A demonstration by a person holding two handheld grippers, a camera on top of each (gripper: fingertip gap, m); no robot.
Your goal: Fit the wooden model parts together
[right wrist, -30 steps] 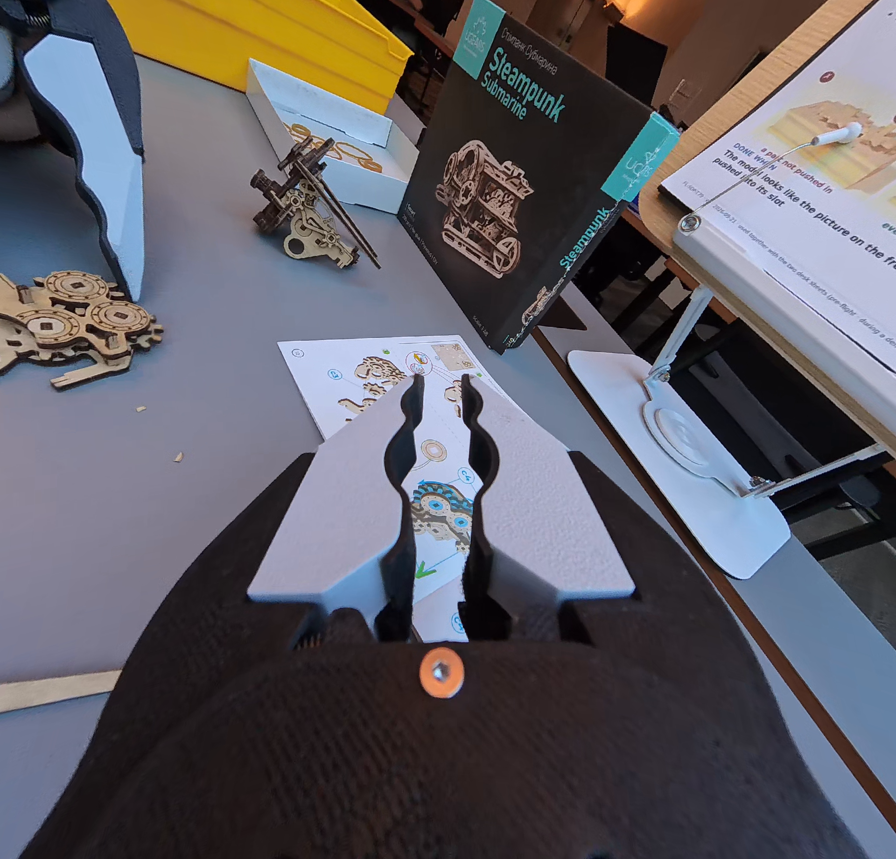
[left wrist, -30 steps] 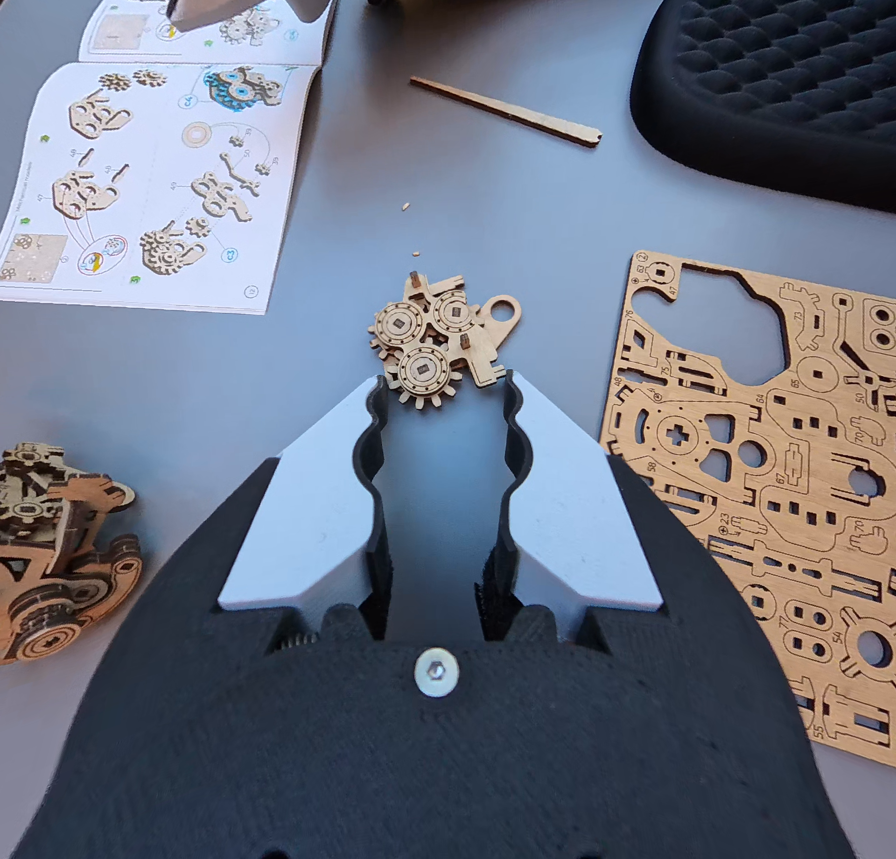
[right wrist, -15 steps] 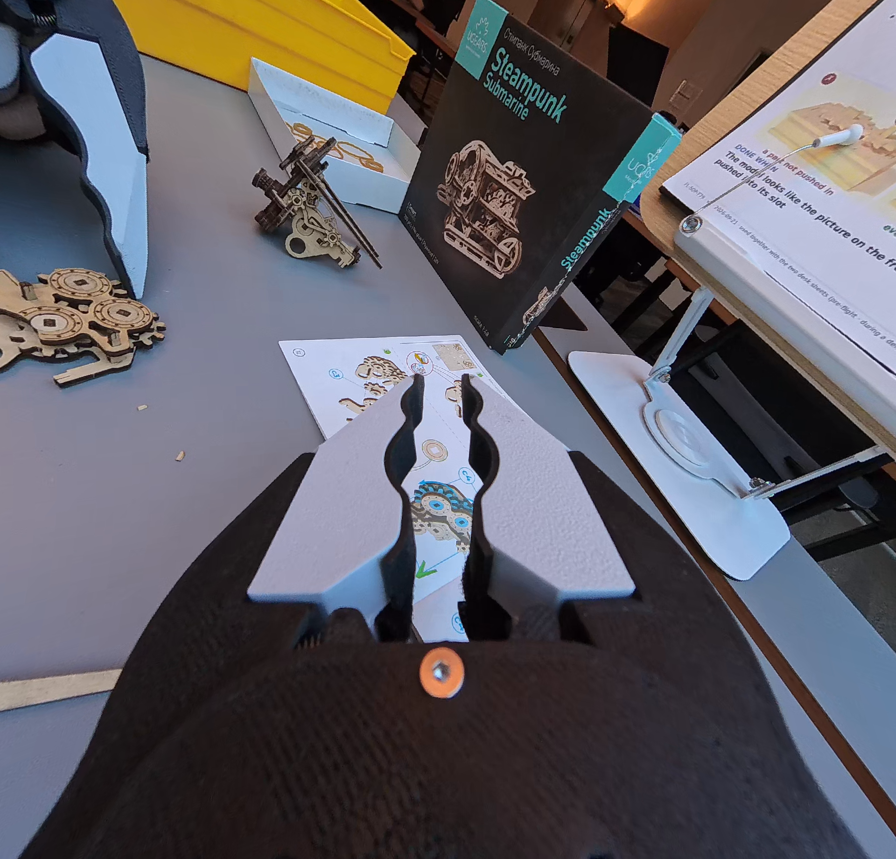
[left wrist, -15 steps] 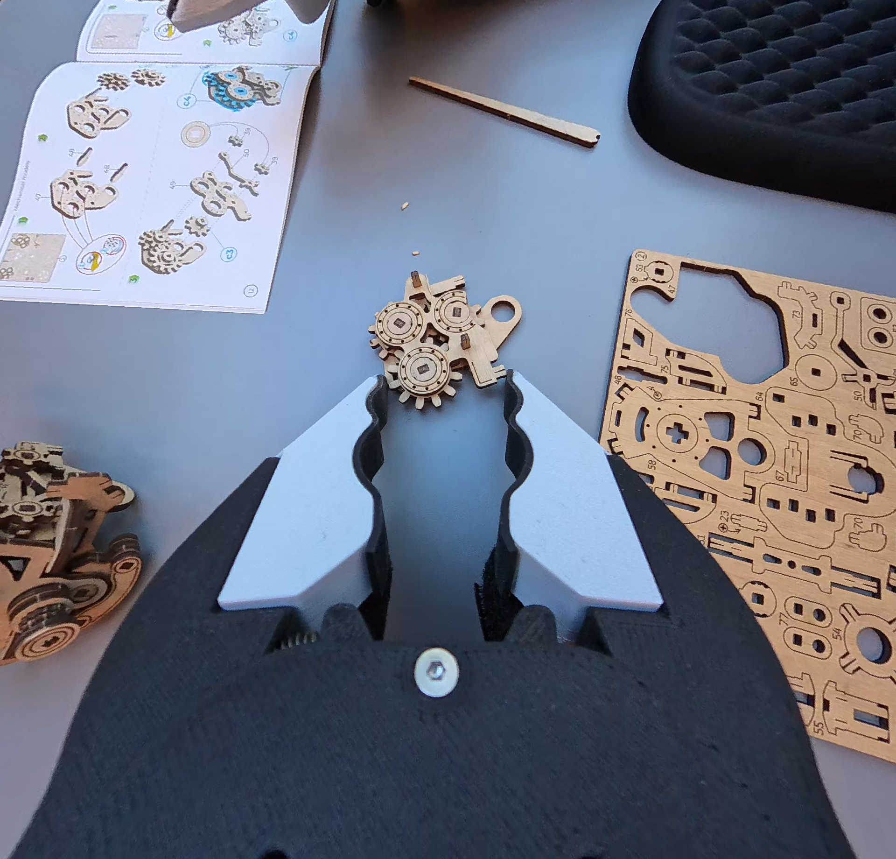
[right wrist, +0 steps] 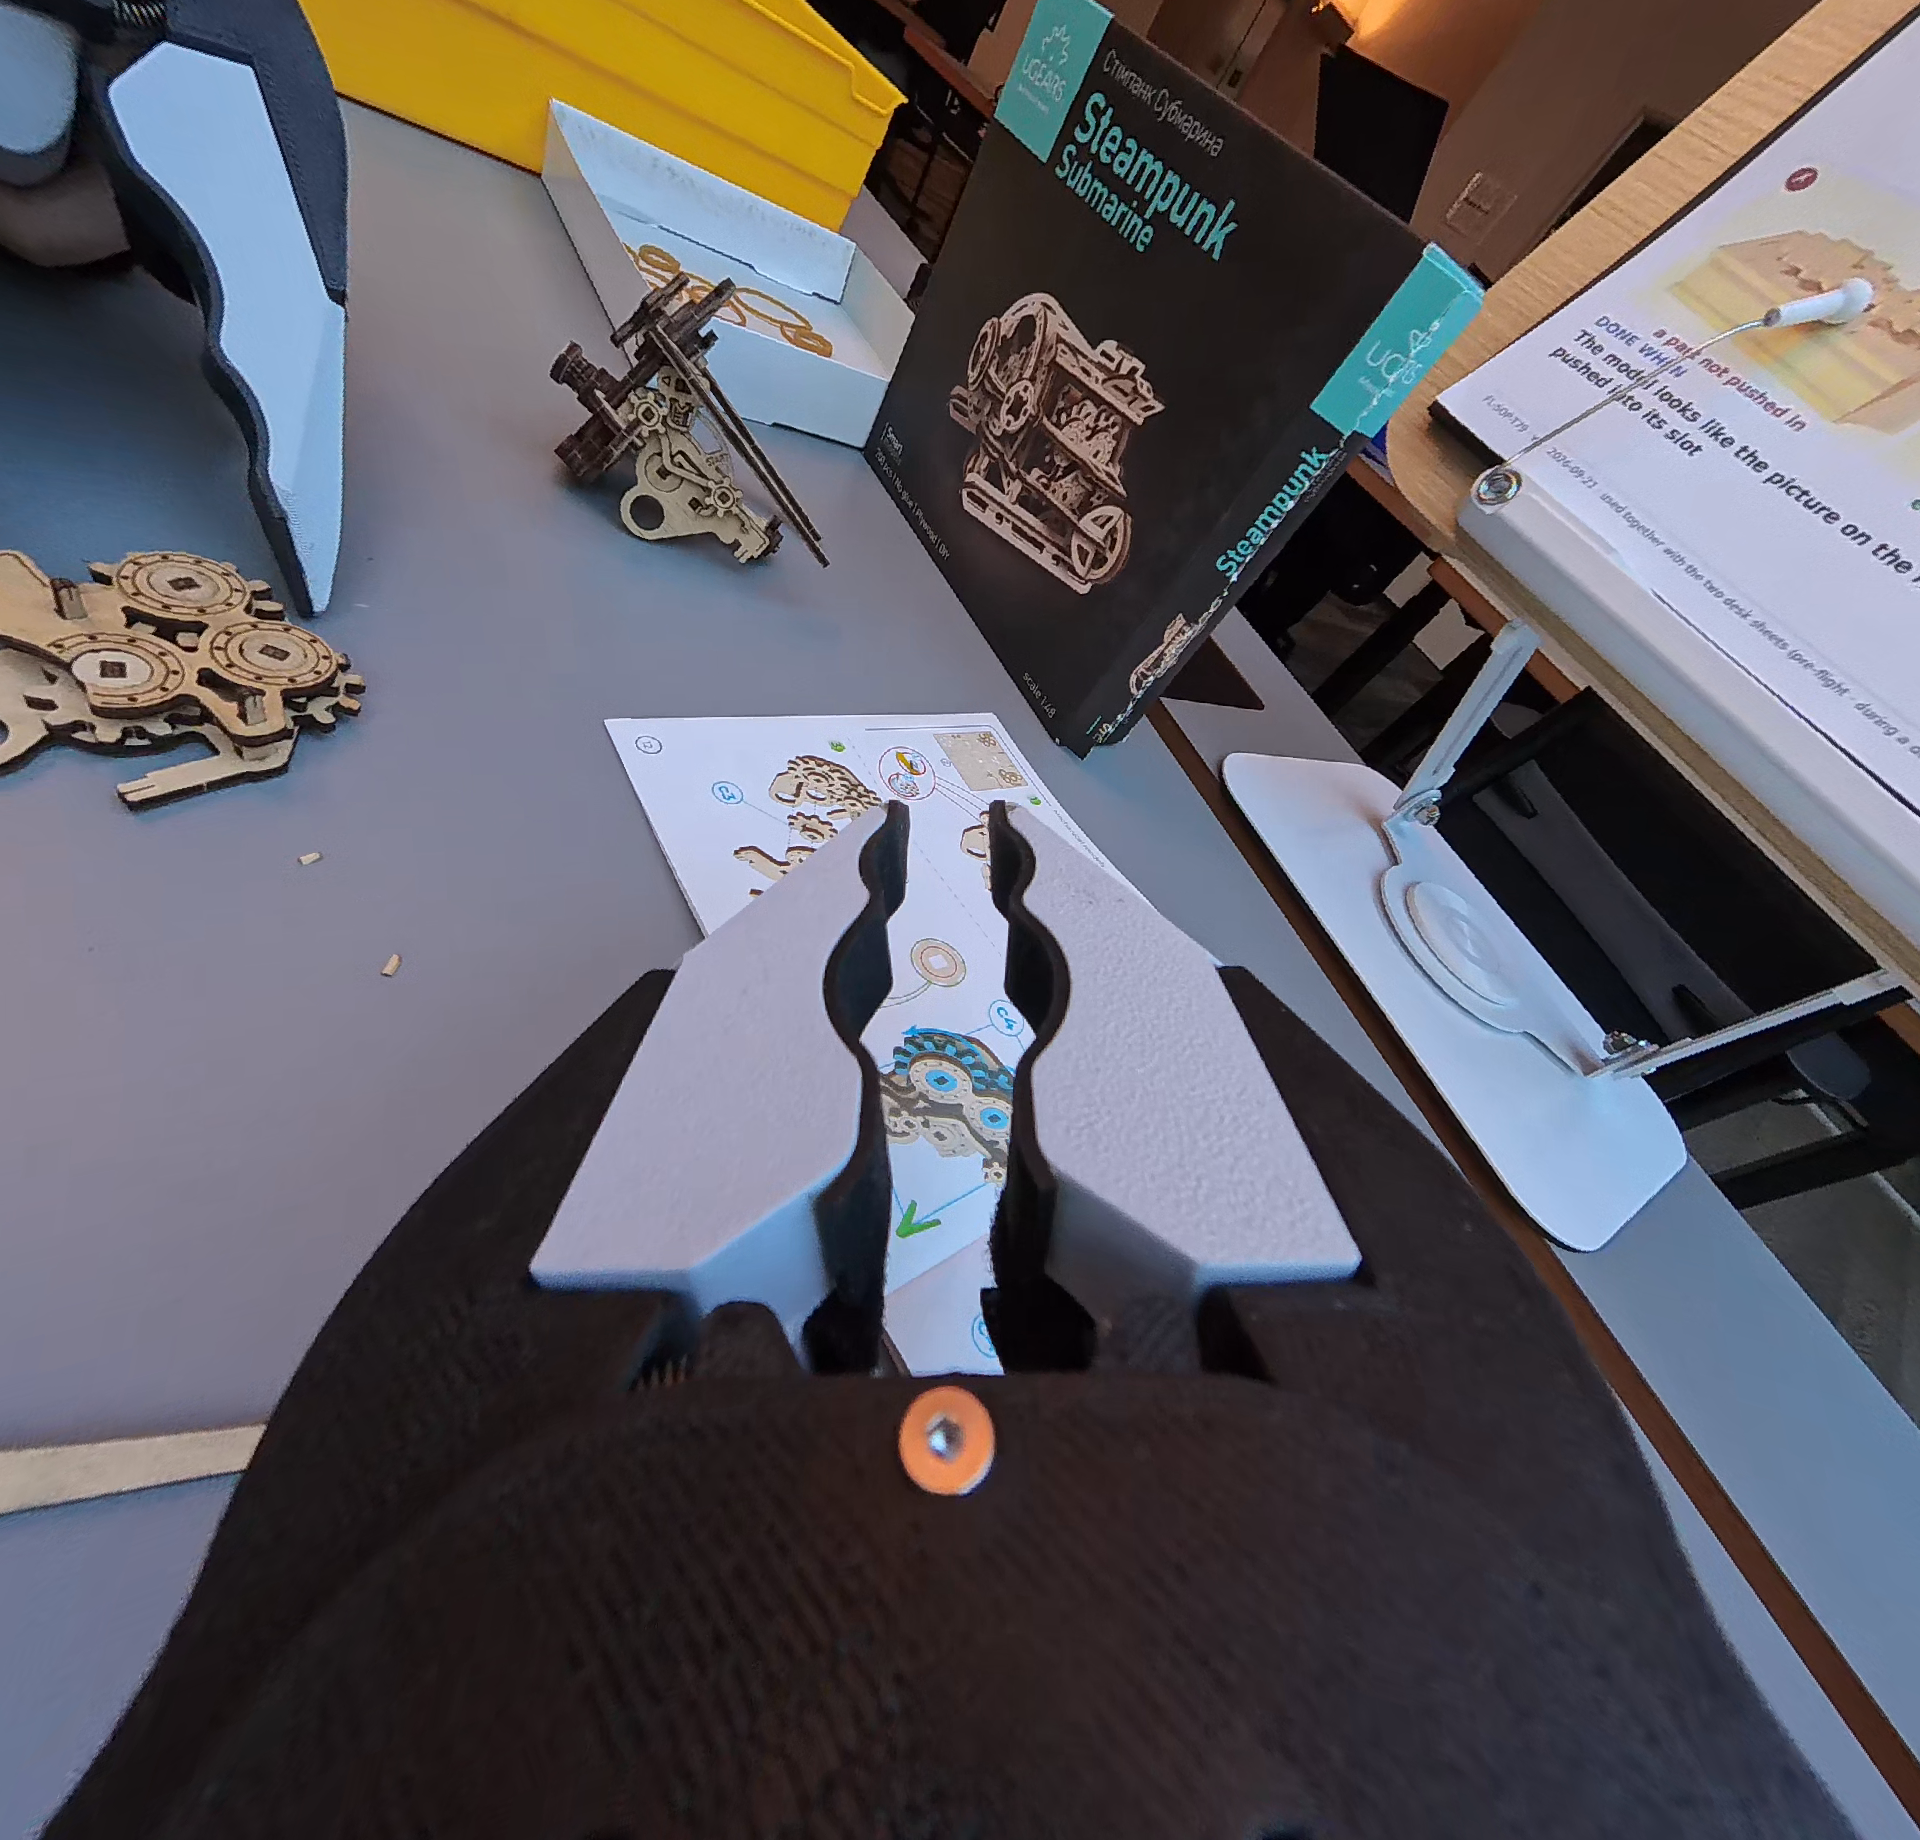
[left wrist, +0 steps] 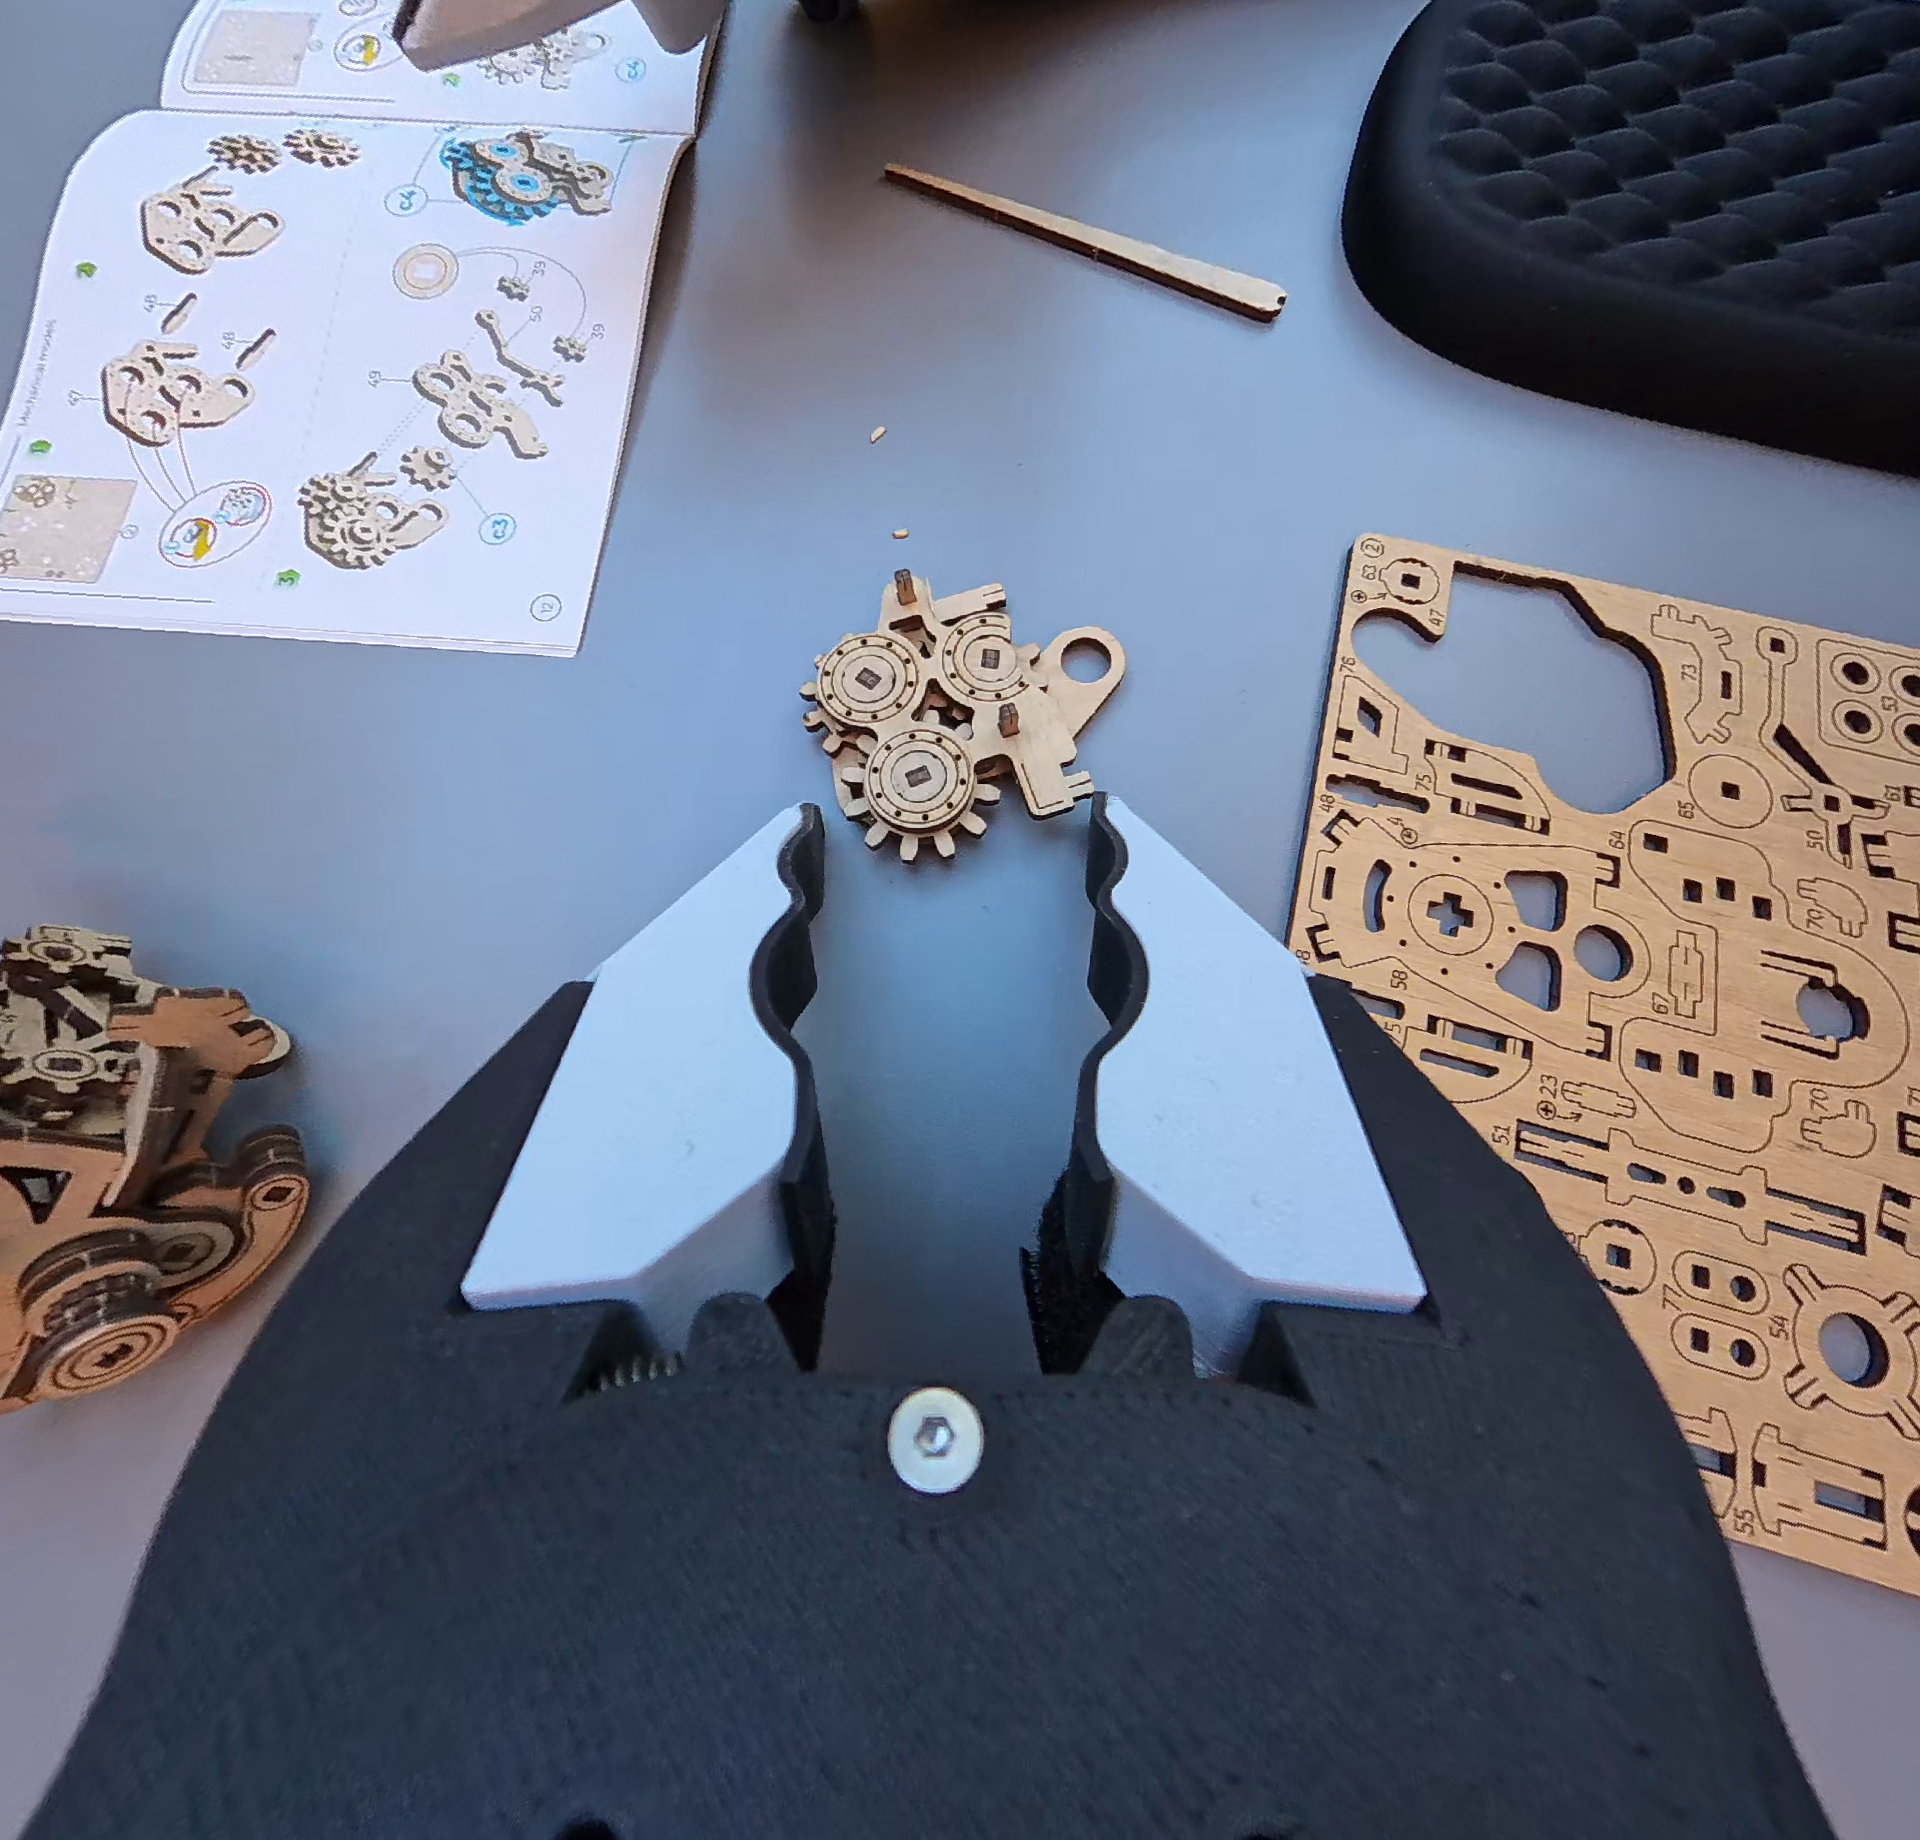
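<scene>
Two grippers idled unchanged: left gripper [left wrist: 954, 814] spread before the gear assembly [left wrist: 940, 715]; right gripper [right wrist: 948, 822] nearly closed, empty; assembly stalled.

L gripper [left wrist: 954, 819]: jaws spread wide, nothing betw. them, tips low over the surface, angled fwd and down. R gripper [right wrist: 948, 822]: jaws nearly together w/ a narrow gap, empty, held above the surface, tilted down. The two are well apart.
</scene>
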